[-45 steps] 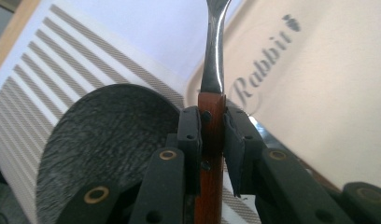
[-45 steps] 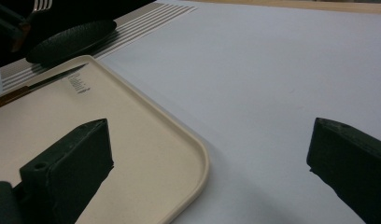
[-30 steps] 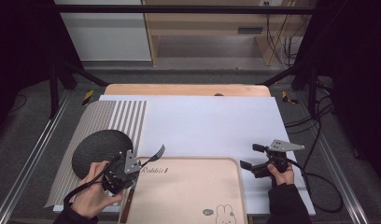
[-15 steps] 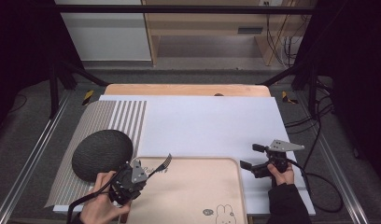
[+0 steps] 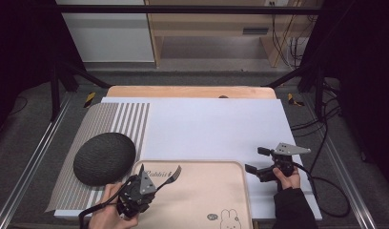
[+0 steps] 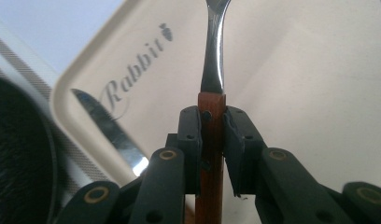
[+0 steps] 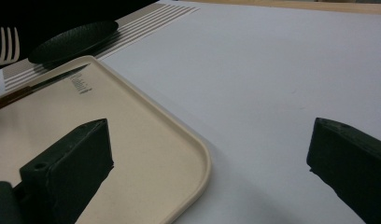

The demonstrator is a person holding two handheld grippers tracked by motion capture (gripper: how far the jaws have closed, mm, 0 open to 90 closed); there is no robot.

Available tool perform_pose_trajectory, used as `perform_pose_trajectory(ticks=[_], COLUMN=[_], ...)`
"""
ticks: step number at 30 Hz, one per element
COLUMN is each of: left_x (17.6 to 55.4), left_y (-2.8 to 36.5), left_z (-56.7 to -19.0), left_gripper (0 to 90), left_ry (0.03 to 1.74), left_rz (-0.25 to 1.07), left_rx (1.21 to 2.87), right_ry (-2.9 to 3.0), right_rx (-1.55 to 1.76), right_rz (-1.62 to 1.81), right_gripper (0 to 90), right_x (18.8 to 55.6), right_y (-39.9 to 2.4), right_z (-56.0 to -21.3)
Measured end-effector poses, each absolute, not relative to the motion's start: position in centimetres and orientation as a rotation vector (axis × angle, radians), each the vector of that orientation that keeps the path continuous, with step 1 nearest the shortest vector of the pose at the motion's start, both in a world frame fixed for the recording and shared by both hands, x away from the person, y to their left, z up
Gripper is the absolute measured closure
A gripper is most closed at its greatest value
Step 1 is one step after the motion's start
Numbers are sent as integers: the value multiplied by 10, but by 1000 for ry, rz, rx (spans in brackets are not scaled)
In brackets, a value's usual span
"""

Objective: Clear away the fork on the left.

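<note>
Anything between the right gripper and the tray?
Nothing: bare white mat between the right gripper and the tray, seen in the high view.

The high view looks forward and down from above the person's near side, taking in the whole white-covered counter (image 5: pixel 211 124). The left gripper view sits very close, looking along its own tool's jaws low over the left end of the beige plastic tray with the rabbit print (image 6: pixel 291 93). The right gripper view looks from the right, low and nearly level, leftward across the counter. All three views share that tray and the black oval textured plate (image 5: pixel 104 158) beside it.
</note>
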State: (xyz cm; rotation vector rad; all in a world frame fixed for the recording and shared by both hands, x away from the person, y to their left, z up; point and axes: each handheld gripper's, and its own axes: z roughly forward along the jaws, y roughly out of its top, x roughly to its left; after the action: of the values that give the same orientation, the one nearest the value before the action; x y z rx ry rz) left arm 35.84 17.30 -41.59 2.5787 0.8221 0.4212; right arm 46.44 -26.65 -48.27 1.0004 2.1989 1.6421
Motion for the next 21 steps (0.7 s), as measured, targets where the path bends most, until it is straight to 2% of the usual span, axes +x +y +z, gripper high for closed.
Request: perform_pose_trajectory(ticks=[21], left_x=[359], left_y=[155], left_z=[-446], left_gripper=[769], left_ry=[838], left_rz=[314], left_rx=[2704], right_ry=[2204], right_rx=[998], right_rz=[1634], right_gripper=[4], right_x=[465], right_y=[-266], right_z=[-483])
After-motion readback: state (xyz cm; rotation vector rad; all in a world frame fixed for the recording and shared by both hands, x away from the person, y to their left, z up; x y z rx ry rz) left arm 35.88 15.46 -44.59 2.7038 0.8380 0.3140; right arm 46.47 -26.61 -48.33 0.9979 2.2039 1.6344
